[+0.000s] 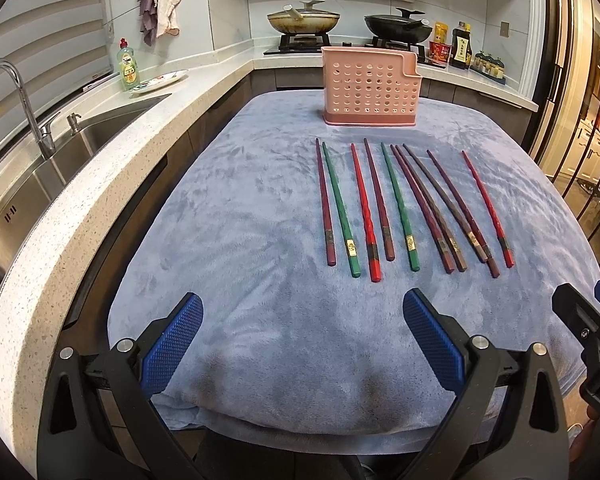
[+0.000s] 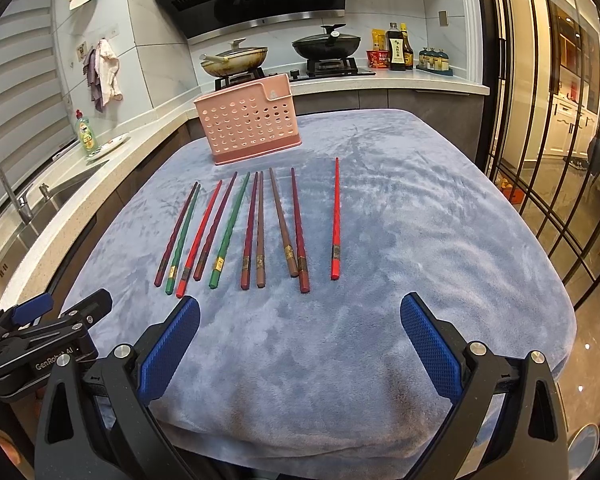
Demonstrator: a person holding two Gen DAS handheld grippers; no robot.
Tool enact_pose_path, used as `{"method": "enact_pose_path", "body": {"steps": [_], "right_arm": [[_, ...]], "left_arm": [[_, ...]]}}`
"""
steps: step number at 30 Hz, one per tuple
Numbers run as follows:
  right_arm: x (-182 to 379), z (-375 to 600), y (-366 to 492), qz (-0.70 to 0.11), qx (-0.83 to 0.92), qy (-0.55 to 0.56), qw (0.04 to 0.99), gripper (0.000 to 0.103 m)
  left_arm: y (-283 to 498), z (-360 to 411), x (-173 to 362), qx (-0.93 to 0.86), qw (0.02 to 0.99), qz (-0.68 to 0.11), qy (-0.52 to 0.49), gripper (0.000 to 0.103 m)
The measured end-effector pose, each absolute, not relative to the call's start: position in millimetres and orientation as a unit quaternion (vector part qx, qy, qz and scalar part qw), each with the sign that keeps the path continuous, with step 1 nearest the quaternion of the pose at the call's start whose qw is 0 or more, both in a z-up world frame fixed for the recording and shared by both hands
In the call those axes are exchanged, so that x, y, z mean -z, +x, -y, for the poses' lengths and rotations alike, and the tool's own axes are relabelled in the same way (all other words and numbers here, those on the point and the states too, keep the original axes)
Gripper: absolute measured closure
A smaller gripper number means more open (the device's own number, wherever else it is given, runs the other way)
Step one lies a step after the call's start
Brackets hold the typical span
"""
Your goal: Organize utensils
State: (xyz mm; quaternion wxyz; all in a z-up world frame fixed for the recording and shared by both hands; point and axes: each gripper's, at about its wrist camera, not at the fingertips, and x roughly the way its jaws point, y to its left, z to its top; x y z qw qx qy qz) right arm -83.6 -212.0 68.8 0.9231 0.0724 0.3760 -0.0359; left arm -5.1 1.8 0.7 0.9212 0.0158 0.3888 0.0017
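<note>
Several chopsticks (image 1: 400,208) (image 2: 252,232) in red, green, maroon and brown lie side by side on a blue-grey towel (image 1: 260,240) (image 2: 420,240). One red chopstick (image 2: 335,220) lies apart at the right of the row. Behind them stands a pink perforated utensil holder (image 1: 370,88) (image 2: 248,120), upright. My left gripper (image 1: 303,308) hovers open near the towel's front edge, short of the chopsticks. My right gripper (image 2: 300,310) is open too, just in front of the row. Neither holds anything. Each gripper shows at the edge of the other's view.
A speckled counter with a steel sink (image 1: 40,168) and faucet (image 1: 16,100) runs along the left. A dish soap bottle (image 1: 127,66) and a plate (image 1: 160,80) sit there. Two lidded woks (image 1: 304,20) (image 2: 326,44) and sauce bottles (image 2: 398,48) stand behind. A glass partition (image 2: 540,120) is on the right.
</note>
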Motion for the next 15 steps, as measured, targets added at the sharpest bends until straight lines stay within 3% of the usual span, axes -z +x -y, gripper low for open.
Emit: {"method": "enact_pose_path", "body": {"steps": [15], "right_arm": [[-68.7, 211.4, -84.1, -0.376, 0.036, 0.073, 0.923, 0.007]], "left_arm": [[-4.8, -2.9, 0.1, -0.002, 0.921, -0.390, 0.017, 0.007]]}}
